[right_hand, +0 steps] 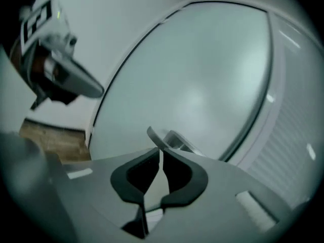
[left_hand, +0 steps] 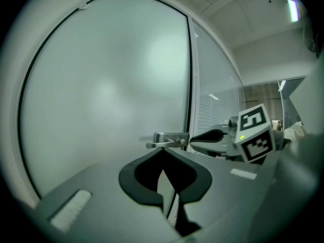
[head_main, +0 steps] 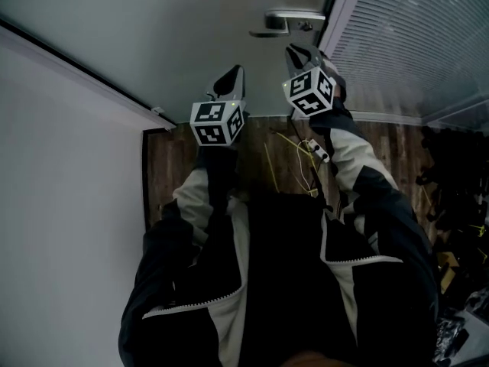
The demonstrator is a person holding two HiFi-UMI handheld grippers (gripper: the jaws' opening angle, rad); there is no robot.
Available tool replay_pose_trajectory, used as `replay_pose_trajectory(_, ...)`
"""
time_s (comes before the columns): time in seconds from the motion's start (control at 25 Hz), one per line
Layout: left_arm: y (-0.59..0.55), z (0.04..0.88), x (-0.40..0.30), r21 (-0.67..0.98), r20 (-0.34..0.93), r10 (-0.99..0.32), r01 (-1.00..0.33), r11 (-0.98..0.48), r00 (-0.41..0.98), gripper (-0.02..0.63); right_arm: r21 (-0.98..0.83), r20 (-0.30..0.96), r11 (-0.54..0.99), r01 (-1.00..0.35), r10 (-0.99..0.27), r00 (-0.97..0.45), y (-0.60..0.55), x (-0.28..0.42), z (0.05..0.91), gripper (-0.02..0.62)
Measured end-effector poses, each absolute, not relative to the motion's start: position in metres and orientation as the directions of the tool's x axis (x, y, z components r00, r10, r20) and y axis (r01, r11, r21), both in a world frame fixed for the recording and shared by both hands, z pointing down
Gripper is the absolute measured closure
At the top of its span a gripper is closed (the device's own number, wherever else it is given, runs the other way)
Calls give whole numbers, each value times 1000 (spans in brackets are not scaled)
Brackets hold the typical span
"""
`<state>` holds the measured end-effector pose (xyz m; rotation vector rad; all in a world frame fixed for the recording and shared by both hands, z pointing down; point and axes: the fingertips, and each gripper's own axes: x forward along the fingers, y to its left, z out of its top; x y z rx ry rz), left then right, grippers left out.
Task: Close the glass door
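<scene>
right tool (head_main: 295, 50), jaws a slit apart and empty, sits just below the silver lever handle (head_main: 294, 17); left tool (head_main: 235, 72) pressed together, empty. push the frosted glass door (head_main: 153, 25) beside the handle, steadily.

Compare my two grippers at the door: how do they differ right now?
The right gripper sits just under the door handle; the left gripper hangs further left and lower, clear of it. The right jaws stand barely apart; the left jaws meet at the tips. Both are empty and point at the frosted glass door.
</scene>
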<state>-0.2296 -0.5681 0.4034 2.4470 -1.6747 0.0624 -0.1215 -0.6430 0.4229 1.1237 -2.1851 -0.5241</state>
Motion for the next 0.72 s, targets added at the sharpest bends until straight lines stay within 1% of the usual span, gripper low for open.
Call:
replay_pose_trajectory(0.04,-569,402,-227,127,127,-920,-926,-356,371,604,475,312,581,-662,-814,-490,-627,-117,414,579)
replay_pose_trajectory(0.08,-569,401,-224,135,123,-918,-923,-360,376,604,343,276,593,-728,-805,-525,-612,-111,407,590)
replay_pose_trajectory(0.16,-571,401,-216,150,118,-913,-916,-371,390,604,116,211,578,-808,-809,-549,-591,-96,400,591)
replay_pose_trajectory(0.24,-572,404,-207,160,119,-906,-908,-387,406,604,18,191,547,-837,-824,-534,-579,-81,405,592)
replay_pose_trajectory(0.48,-566,408,-177,152,120,-883,-887,-436,455,604,3,240,505,-863,-838,-490,-564,-61,415,594)
replay_pose_trajectory(0.72,-566,409,-173,145,124,-875,-881,-450,467,604,18,241,493,-870,-846,-475,-561,-61,411,594)
